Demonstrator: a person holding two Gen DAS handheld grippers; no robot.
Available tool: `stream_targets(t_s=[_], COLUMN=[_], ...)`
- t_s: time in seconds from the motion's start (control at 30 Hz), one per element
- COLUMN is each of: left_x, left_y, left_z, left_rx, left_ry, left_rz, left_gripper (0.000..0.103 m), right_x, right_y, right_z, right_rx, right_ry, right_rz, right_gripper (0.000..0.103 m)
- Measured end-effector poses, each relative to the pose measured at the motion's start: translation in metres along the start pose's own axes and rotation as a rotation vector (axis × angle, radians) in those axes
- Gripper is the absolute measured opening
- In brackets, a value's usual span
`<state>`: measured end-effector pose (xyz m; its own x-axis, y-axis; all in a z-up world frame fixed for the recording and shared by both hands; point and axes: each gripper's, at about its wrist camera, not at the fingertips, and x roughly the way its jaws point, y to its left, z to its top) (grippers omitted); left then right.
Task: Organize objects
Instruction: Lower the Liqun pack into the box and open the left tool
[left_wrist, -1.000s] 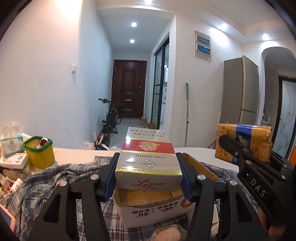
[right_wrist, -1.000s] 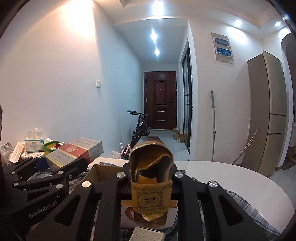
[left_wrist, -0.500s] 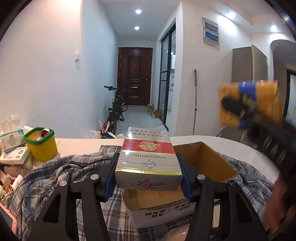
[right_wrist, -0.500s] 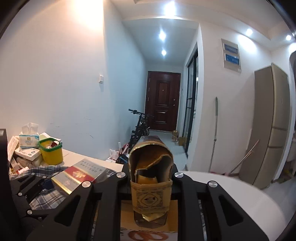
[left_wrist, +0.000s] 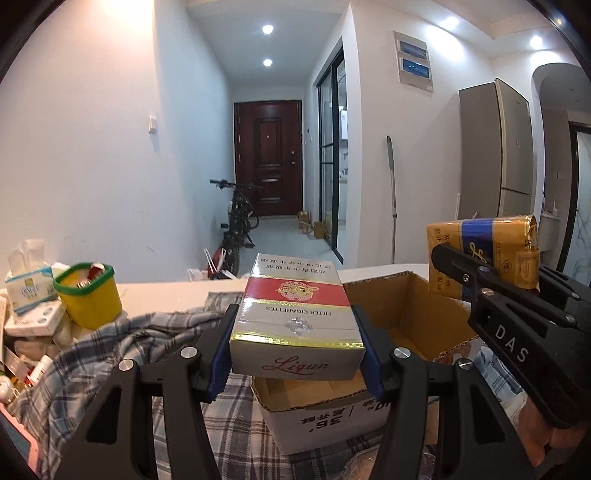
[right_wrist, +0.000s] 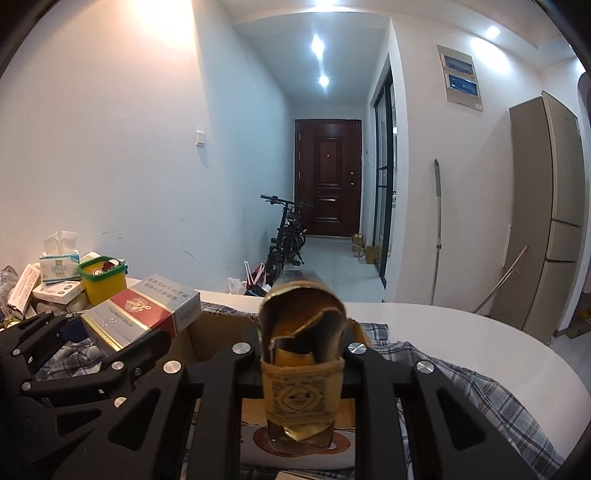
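Left gripper clamped on a red-and-silver carton, blue pads pressed to both long sides, jaws partly apart to the carton's width. Carton held level above the near edge of an open cardboard box, clear of its rim. Right gripper closed almost fully on a gold-and-blue pack, squeezed narrow between the jaws, torn end facing the camera. Seen from the left wrist, same pack raised over the box's right side, above the flap. Box stood on a plaid cloth spread over a white table. At the table's left end, a yellow tub with green rim, just beside a tissue box and a heap of small cartons. Beyond, a hallway with a bicycle and a dark door; fridge at right.
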<state>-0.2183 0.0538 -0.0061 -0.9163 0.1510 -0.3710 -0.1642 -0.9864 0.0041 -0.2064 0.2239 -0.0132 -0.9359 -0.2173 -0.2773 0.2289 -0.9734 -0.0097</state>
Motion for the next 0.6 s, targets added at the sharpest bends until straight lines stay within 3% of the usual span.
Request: stream_targets(t_s=[0.17, 0.27, 0.6], left_x=[0.012, 0.021, 0.035], left_y=[0.011, 0.021, 0.017], left_z=[-0.003, -0.003, -0.008], left_rx=[-0.054, -0.097, -0.078], left_ry=[0.04, 0.08, 0.145], left_rz=[0.019, 0.003, -0.016], left_gripper=[0.06, 0.06, 0.06], right_x=[0.016, 0.014, 0.016], right_y=[-0.006, -0.016, -0.024], right_z=[-0.006, -0.003, -0.004], right_rx=[0.007, 0.049, 0.077], right_ry=[0.058, 0.05, 0.065], right_rz=[-0.012, -0.009, -0.01], right_gripper=[0.017, 0.017, 0.017])
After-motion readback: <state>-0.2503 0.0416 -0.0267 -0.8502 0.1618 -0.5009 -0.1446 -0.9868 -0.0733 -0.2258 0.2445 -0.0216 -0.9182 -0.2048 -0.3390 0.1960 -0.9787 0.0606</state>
